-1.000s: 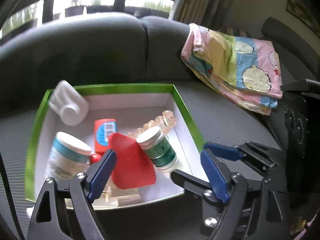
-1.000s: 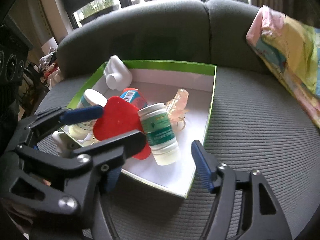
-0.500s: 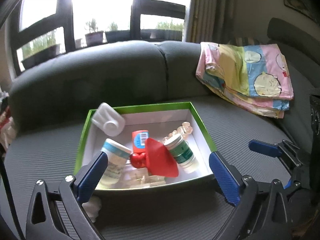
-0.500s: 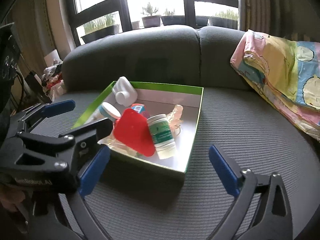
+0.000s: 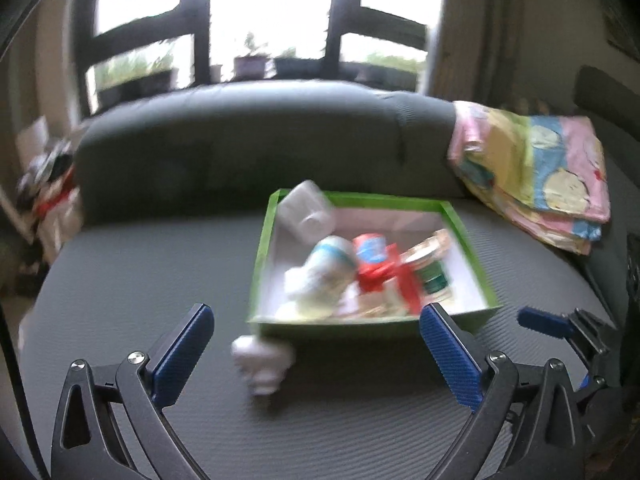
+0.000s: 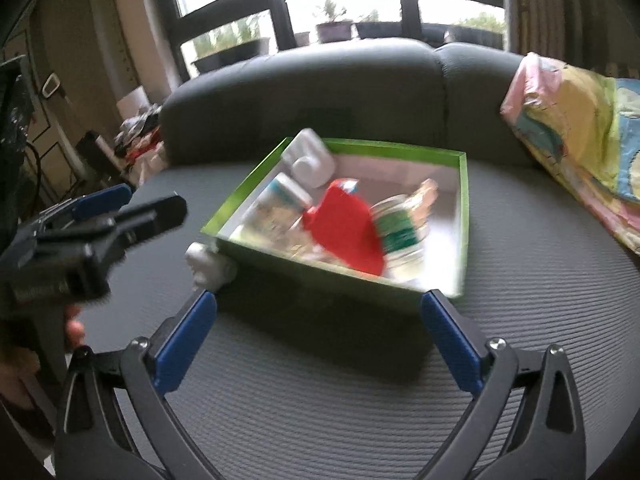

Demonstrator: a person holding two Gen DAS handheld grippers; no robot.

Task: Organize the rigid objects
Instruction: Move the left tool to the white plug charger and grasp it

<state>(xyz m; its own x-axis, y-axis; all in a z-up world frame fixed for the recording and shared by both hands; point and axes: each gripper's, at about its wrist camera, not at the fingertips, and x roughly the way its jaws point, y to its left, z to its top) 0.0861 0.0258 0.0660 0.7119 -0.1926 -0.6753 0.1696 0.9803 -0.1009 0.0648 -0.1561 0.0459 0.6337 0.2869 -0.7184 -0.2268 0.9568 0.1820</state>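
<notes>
Both tongs stand wide and hold nothing: the left tongs (image 5: 316, 354) and the right tongs (image 6: 320, 338) have just been opening, with nothing between the jaws. The box (image 5: 474, 260) sits on the sofa (image 5: 160, 264), nearly full — one white piece (image 5: 262, 364) lies outside, touching its near wall. That piece looks like the next pick; approach low, straddle it, and close gently so it does not slip under the box.

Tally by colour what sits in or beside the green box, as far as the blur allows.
White: 2, a bottle at the green box's back corner and a small object outside on the sofa.
Red: 2, a flat piece and a packet.
White jar, teal band: 1.
Green-labelled jar: 1.
Clear peach item: 1.
Total: 7.
</notes>
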